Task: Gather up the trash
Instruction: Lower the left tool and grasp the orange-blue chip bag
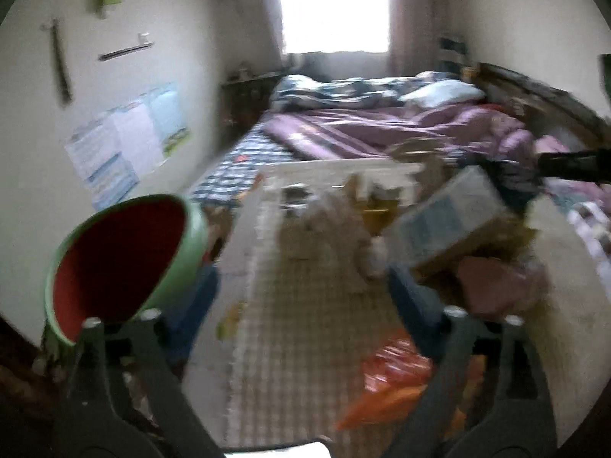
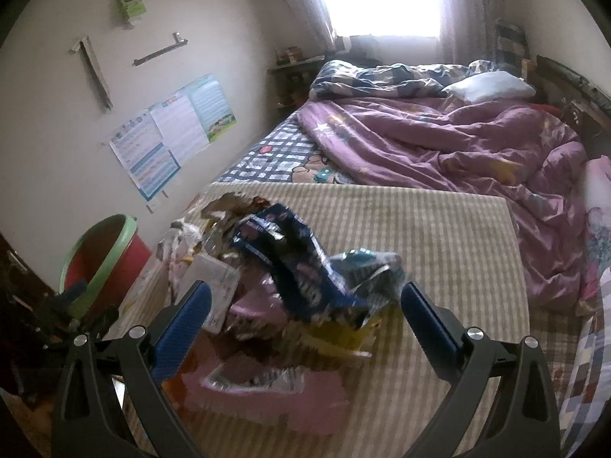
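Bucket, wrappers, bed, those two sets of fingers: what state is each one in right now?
Bucket: upright beside the mat, no lid.
Wrapper pile: heaped loose on the checked mat.
Left gripper: fingers wide apart, nothing between them.
Right gripper: fingers open either side of the pile.
Bed: unmade, purple quilt rumpled.

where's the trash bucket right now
The red bucket with the green rim stands at the left in both wrist views, against the wall, beside the checked mat's left edge.

Wall charts [image 2: 172,133] printed but unreadable, dark blue wrapper [image 2: 298,267] lettering blurred, no legible text
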